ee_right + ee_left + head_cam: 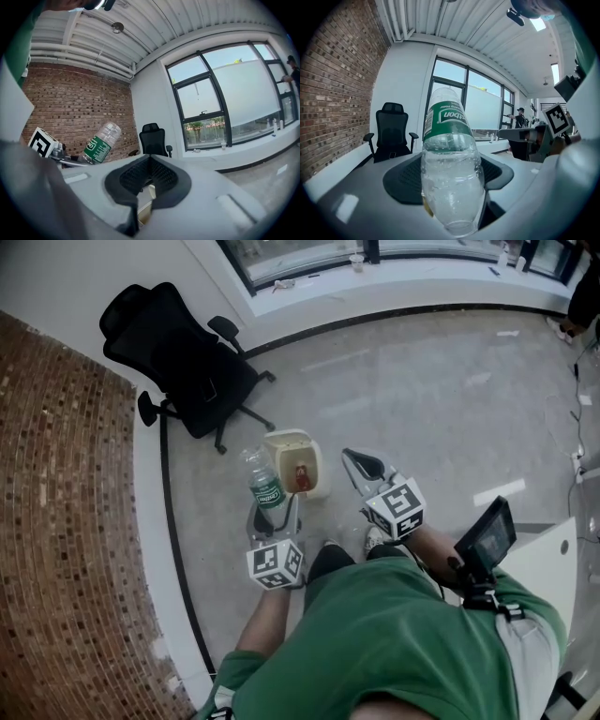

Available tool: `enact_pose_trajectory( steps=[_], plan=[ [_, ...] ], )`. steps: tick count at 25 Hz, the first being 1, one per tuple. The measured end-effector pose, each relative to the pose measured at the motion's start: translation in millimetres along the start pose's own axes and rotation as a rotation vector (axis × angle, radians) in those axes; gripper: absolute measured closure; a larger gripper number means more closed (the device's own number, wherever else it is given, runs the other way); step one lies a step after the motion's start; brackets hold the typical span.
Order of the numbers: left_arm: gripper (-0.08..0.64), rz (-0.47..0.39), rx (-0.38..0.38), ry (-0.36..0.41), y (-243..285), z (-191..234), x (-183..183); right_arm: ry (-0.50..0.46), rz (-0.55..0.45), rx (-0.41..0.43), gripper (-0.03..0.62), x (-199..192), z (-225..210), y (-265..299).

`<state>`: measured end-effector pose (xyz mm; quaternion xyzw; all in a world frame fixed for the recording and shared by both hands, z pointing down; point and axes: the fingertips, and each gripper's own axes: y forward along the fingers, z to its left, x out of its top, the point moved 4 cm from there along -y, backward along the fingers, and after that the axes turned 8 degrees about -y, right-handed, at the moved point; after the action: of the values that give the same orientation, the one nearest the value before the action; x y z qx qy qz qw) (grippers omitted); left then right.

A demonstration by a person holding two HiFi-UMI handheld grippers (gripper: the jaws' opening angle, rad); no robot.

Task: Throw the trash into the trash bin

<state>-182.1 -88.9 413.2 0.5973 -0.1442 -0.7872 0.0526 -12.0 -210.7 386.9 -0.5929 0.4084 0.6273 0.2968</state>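
A clear plastic bottle with a green label stands upright between the jaws of my left gripper, which is shut on it. In the left gripper view the bottle fills the middle, held at its lower part by the left gripper. A cream trash bin stands on the floor just right of the bottle, with something red inside. My right gripper hovers to the right of the bin, shut and empty. From the right gripper view the bottle shows at the left.
A black office chair stands beyond the bin at the back left. A brick wall runs along the left. A white table edge is at the right. Grey floor stretches toward the windows.
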Motion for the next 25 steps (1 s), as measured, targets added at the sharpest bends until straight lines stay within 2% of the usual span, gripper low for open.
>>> enact_pose_trajectory(
  steps=[6, 17, 25],
  plan=[
    [0.219, 0.025, -0.014, -0.025, 26.2, 32.0, 1.9, -0.011, 0.033, -0.017, 0.589, 1.9, -2.9, 37.5],
    [0.219, 0.093, -0.082, -0.054, 81.6, 104.7, 10.4, -0.020, 0.100, -0.096, 0.589, 4.7, 2.7, 116.7],
    [0.219, 0.157, -0.128, -0.053, 98.8, 128.5, -3.0, -0.020, 0.138, -0.132, 0.589, -5.4, 10.3, 147.5]
  ],
)
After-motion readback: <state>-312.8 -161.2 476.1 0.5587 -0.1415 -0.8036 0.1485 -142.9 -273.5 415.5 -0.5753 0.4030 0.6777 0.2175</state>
